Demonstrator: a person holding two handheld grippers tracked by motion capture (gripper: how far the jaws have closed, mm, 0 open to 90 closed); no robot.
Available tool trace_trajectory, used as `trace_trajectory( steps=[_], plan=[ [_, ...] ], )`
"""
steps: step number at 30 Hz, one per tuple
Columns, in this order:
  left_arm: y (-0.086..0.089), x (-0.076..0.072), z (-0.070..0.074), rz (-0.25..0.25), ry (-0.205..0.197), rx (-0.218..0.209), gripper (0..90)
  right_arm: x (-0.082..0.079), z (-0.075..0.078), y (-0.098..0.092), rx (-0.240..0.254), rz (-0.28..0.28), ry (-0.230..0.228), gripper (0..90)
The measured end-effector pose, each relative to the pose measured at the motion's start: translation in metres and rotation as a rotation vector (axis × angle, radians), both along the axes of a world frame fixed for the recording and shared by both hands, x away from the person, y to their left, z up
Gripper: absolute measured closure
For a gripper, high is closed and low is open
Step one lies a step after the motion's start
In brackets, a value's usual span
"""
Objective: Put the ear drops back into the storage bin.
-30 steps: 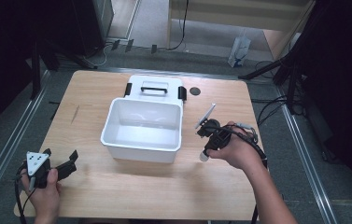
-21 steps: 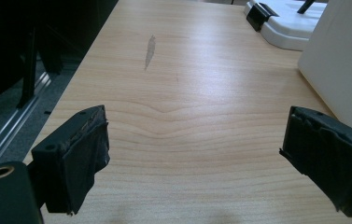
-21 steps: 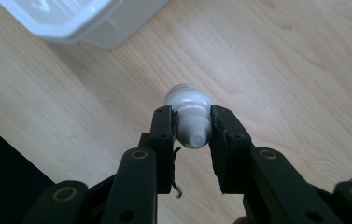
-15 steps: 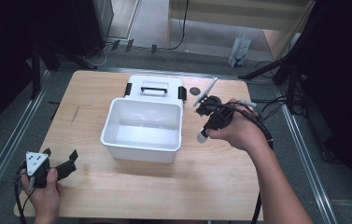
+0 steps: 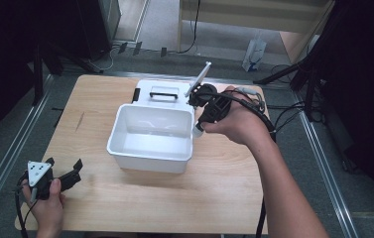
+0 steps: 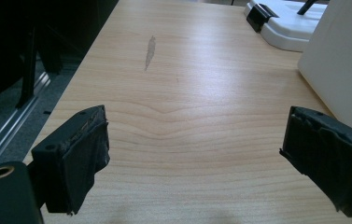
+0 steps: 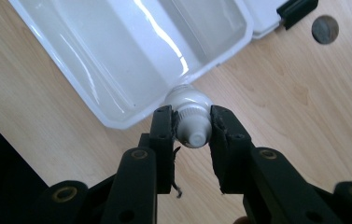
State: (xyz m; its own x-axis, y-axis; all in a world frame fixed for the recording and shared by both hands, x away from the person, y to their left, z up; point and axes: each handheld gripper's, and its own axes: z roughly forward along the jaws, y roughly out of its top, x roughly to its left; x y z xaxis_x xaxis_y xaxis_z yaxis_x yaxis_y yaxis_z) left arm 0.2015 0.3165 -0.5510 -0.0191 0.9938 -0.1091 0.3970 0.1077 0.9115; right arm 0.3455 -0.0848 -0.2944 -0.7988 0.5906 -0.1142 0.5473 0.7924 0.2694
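My right gripper [image 7: 192, 135] is shut on a white light bulb [image 7: 190, 112], gripping its ribbed neck. In the high view the right gripper [image 5: 200, 124] hangs at the right rim of the white plastic bin [image 5: 151, 158], with the bulb [image 5: 197, 131] just outside the bin's right wall, above the table. The bin [image 7: 131, 51] looks empty inside. At the table's front left corner, my left gripper [image 5: 65, 167] rests low and open. Between the wide-apart jaws of the left gripper [image 6: 211, 158] there is only bare wood.
The bin's white lid [image 5: 163, 90] with a black handle lies flat behind the bin, its black latch [image 7: 297, 11] at the corner. A dark round spot [image 7: 325, 29] marks the table by the lid. The bin wall [image 6: 341, 60] stands right of the left gripper. The wooden table [image 5: 224, 198] has open room in front.
My right gripper has carried the bulb from the table's right side back and leftward to the bin's right rim. The left gripper has stayed put.
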Motion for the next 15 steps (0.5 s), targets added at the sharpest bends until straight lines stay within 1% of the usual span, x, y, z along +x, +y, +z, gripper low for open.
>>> trace_trajectory(
  steps=[3,6,11,15],
  plan=[
    [0.000,0.000,0.000,0.000,0.001,0.001,7.9,-0.001,0.000,0.011,0.003,0.021,0.002,72.4],
    [0.000,0.000,0.000,0.000,0.000,0.000,7.9,0.000,-0.004,0.021,-0.001,0.047,0.004,72.4],
    [0.000,0.000,0.000,-0.003,0.001,-0.001,7.9,0.003,-0.019,0.034,-0.027,0.082,0.007,72.3],
    [0.000,0.000,0.000,-0.004,0.001,-0.002,7.9,0.007,-0.033,0.039,-0.046,0.115,0.015,72.3]
  ],
)
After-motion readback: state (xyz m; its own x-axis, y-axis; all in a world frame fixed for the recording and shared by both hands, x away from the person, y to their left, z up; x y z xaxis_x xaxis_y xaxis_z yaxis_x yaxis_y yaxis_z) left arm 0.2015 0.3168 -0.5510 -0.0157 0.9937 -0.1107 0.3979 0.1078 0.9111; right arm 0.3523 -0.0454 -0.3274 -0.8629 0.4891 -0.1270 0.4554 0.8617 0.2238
